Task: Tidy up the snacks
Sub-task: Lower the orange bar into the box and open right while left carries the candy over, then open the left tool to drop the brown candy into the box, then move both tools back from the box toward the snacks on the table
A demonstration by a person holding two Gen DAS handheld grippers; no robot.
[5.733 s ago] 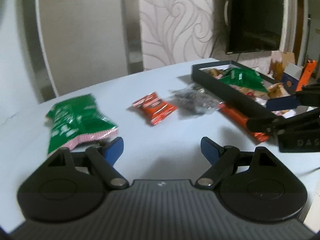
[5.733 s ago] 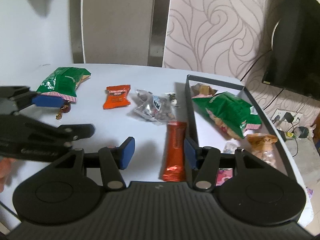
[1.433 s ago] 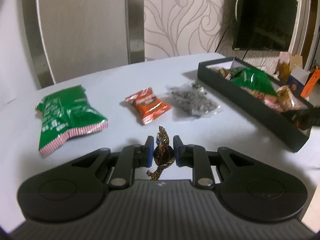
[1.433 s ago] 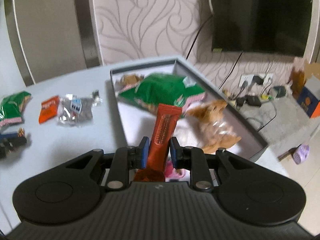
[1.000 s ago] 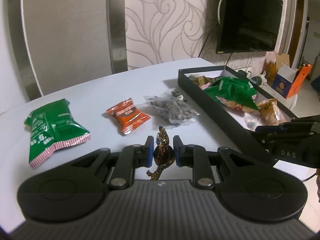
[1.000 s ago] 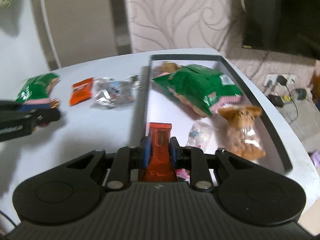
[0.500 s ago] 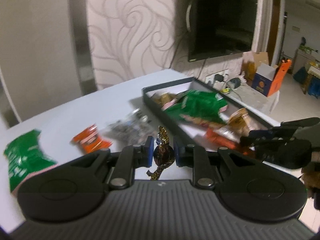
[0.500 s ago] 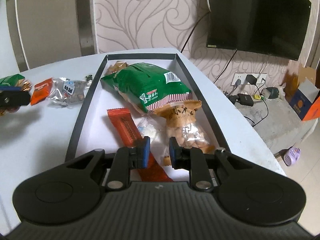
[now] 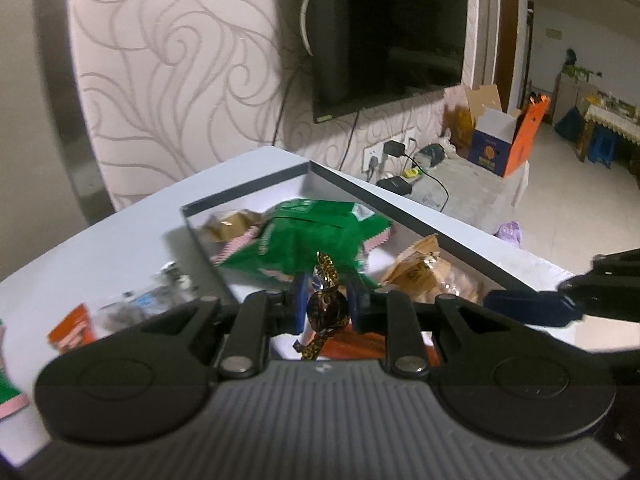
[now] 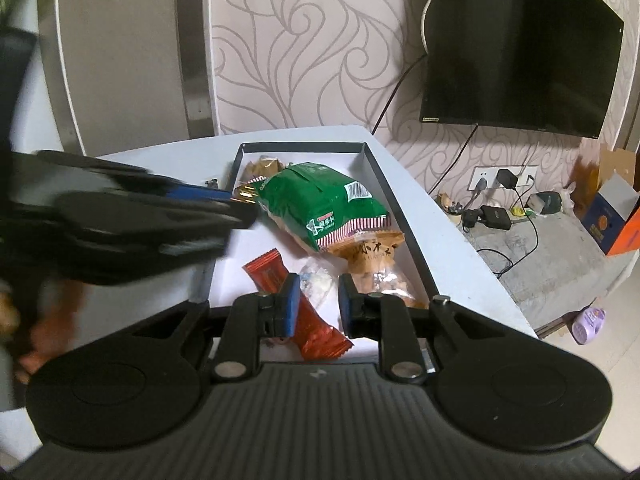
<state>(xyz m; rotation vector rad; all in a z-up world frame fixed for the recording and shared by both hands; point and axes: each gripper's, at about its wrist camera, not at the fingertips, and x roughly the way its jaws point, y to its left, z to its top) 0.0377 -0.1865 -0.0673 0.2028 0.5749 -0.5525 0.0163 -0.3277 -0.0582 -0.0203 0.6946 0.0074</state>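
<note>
My left gripper (image 9: 325, 305) is shut on a dark foil-wrapped candy (image 9: 325, 303) and holds it above the near end of the black tray (image 9: 384, 196); it also shows from the side in the right wrist view (image 10: 236, 210). The tray (image 10: 376, 168) holds a green snack bag (image 10: 320, 200), a brown cookie packet (image 10: 372, 256), a small clear packet (image 10: 318, 280) and the long red bar (image 10: 296, 300). My right gripper (image 10: 316, 300) is open and empty, just above the red bar.
On the white table (image 9: 120, 240) left of the tray lie an orange packet (image 9: 74, 330), a clear packet of dark sweets (image 9: 160, 292) and the corner of a green bag (image 9: 8, 394). The table edge runs right of the tray, with floor and cables beyond.
The right gripper opened and let the red bar go into the tray. The left gripper carried the candy right, from the table to over the tray.
</note>
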